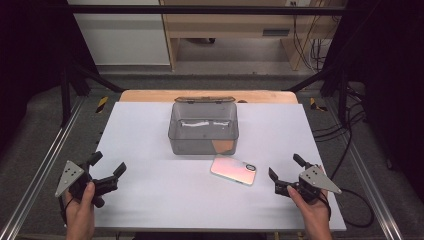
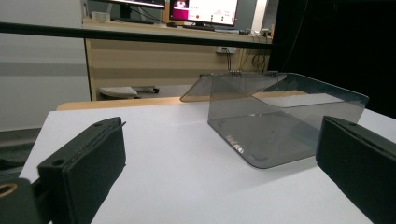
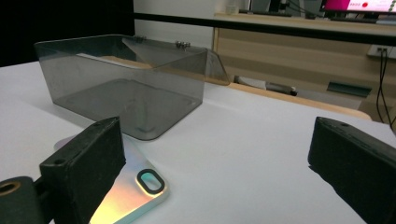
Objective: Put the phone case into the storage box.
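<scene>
The phone case (image 1: 234,170) lies flat, long axis left-right, camera cutout rightward, near the box (image 1: 203,129), both grippers' (image 1: 106,167) (image 1: 286,167) jaws spread, holding nothing.

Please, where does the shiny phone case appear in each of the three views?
High view: the phone case lies flat, just in front of the grey transparent box, right of centre.
Left gripper view: not in it.
Right gripper view: lower left, partly behind the near jaw.
Shared landmark: the box.
</scene>
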Demonstrator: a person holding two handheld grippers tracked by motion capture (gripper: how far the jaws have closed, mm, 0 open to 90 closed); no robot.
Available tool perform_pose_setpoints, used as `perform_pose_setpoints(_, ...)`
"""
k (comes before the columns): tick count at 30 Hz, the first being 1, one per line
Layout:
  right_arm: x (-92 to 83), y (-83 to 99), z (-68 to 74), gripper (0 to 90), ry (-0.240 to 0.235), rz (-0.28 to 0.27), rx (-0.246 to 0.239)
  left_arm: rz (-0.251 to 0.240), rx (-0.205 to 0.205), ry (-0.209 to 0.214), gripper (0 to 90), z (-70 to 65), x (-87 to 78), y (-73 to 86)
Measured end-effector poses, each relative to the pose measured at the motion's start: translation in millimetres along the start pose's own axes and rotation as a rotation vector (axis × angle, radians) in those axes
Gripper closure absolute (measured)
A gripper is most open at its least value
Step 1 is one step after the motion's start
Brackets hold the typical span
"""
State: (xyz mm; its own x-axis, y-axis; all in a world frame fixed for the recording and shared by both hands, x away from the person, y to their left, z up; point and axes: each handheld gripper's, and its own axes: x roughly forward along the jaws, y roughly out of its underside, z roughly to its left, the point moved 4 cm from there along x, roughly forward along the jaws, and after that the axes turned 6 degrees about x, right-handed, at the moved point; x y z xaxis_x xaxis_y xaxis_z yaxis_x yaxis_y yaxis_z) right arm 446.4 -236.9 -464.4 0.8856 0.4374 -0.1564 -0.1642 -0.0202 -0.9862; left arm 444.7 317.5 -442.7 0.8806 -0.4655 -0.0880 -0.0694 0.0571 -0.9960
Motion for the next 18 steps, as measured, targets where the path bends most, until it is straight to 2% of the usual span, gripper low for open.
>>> perform_pose_setpoints(3, 0.5, 1.7, -1.0, 4.0, 0.014, 0.027, 0.020, 0.003, 0.014, 0.006, 1.5, -3.1, 0.2, -0.6)
perform_pose_setpoints(11, 0.1, 1.2, -1.6, 4.1, 0.010, 0.040, 0.068, 0.019, 0.034, 0.005, 1.5, -4.1, 0.8, 0.7)
perform_pose_setpoints(12, 2.0, 2.4, 0.8, 5.1, 0.001, 0.066, 0.062, 0.021, 0.033, 0.004, 1.5, -4.1, 0.8, 1.0)
perform_pose_setpoints(13, 2.0, 2.4, 0.8, 5.1, 0.001, 0.066, 0.062, 0.024, 0.033, 0.003, 1.5, -4.2, 0.6, 1.3)
perform_pose_setpoints(14, 6.7, 3.5, 6.2, 7.4, -0.024, 0.099, 0.051, 0.025, 0.033, 0.004, 1.5, -4.3, 0.6, 1.5)
perform_pose_setpoints(15, 6.7, 3.5, 6.2, 7.4, -0.024, 0.099, 0.051, 0.027, 0.032, 0.009, 1.5, -4.8, 0.7, 1.5)
perform_pose_setpoints(16, 13.8, 1.8, 12.0, 9.2, -0.057, 0.162, 0.044, 0.026, 0.033, 0.008, 1.5, -4.9, 0.7, 1.5)
perform_pose_setpoints(17, 13.8, 1.8, 12.0, 9.2, -0.057, 0.162, 0.044, 0.028, 0.036, 0.009, 1.5, -5.0, 0.6, 1.6)
perform_pose_setpoints(18, 22.4, -2.5, 17.0, 9.7, -0.069, 0.185, 0.039, 0.033, 0.039, 0.010, 1.5, -5.5, 0.7, 2.3)
